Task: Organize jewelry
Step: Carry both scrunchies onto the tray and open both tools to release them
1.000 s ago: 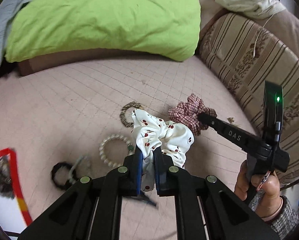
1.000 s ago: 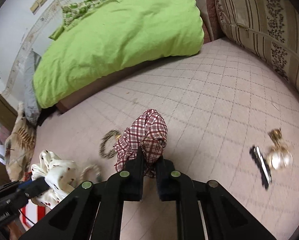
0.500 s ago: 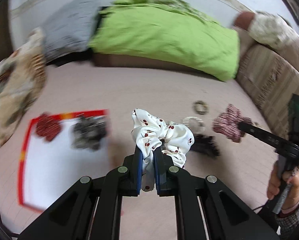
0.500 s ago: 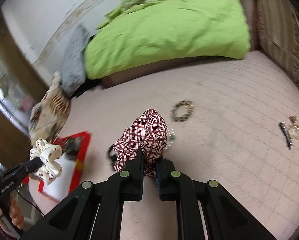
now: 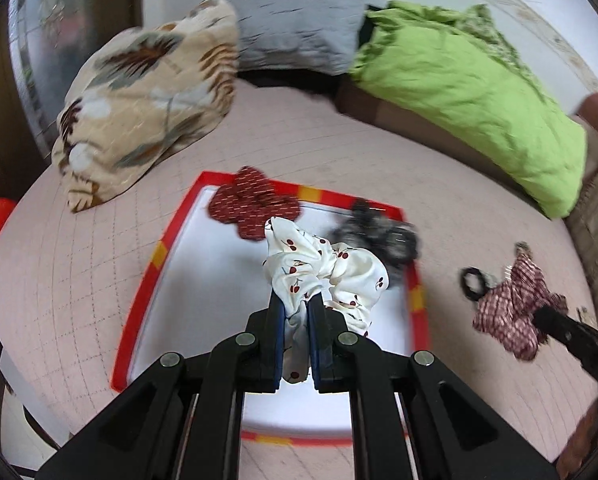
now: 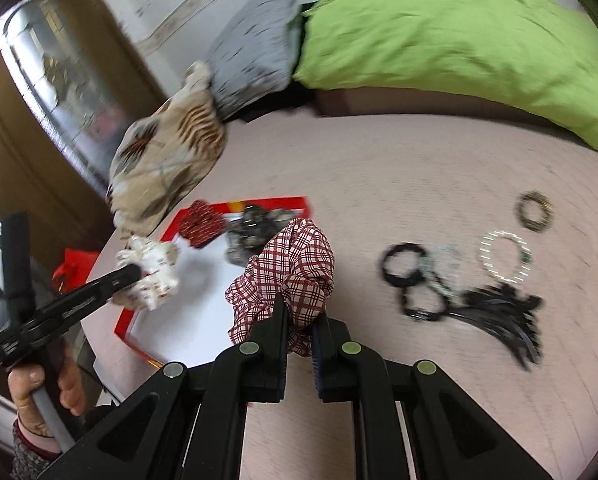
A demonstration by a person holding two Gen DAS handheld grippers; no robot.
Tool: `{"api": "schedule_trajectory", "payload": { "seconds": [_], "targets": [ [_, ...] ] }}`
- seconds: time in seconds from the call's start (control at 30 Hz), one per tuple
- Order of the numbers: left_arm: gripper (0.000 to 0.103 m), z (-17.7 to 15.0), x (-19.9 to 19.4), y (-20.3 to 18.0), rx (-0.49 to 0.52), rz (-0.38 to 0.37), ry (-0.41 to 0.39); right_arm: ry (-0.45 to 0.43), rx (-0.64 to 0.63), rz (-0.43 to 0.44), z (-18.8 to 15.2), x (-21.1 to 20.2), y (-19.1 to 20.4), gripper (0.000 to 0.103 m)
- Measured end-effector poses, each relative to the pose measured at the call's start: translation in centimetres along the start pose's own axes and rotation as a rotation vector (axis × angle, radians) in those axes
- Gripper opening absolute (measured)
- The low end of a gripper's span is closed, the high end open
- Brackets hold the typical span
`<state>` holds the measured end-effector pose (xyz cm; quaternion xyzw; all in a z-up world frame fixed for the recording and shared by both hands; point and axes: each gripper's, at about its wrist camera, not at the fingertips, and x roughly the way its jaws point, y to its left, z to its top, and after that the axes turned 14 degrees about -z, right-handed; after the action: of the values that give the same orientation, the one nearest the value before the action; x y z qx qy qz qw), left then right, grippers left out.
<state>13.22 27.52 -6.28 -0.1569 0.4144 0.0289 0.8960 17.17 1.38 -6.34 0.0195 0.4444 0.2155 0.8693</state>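
Both tools clamped on scrunchies above the bed.
Left tool (image 5: 296,312) grips cherry-print scrunchie (image 5: 323,268), frame centre, over red-rimmed tray (image 5: 139,300); right tool (image 6: 299,326) grips plaid scrunchie (image 6: 291,268), centre, beside tray's right edge.

A pink quilted bed (image 6: 399,160) carries a red-rimmed white tray (image 5: 139,296). Just behind the tray lies a leaf-print pillow (image 5: 147,96); well to its right lie bracelets (image 6: 503,256) and black hair ties (image 6: 403,270).

Bracelets (image 6: 503,256) motion-blurred; dark scrunchie (image 5: 379,236) smeared.
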Motion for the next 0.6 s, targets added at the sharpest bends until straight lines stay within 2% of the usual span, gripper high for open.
{"api": "schedule_trajectory", "payload": {
  "seconds": [0.2,0.33,0.6],
  "targets": [
    [0.010,1.1,3.1,3.5,-0.063,0.039,0.012,0.037,-0.063,0.038,0.8,3.1,5.0,0.011],
    [0.010,1.7,4.6,5.2,-0.079,0.056,0.015,0.064,-0.112,0.027,1.1,5.8,7.6,0.011],
    [0.010,2.0,7.5,7.9,-0.139,0.062,0.053,0.116,-0.137,-0.006,1.3,10.3,9.8,0.011]
  ]
}}
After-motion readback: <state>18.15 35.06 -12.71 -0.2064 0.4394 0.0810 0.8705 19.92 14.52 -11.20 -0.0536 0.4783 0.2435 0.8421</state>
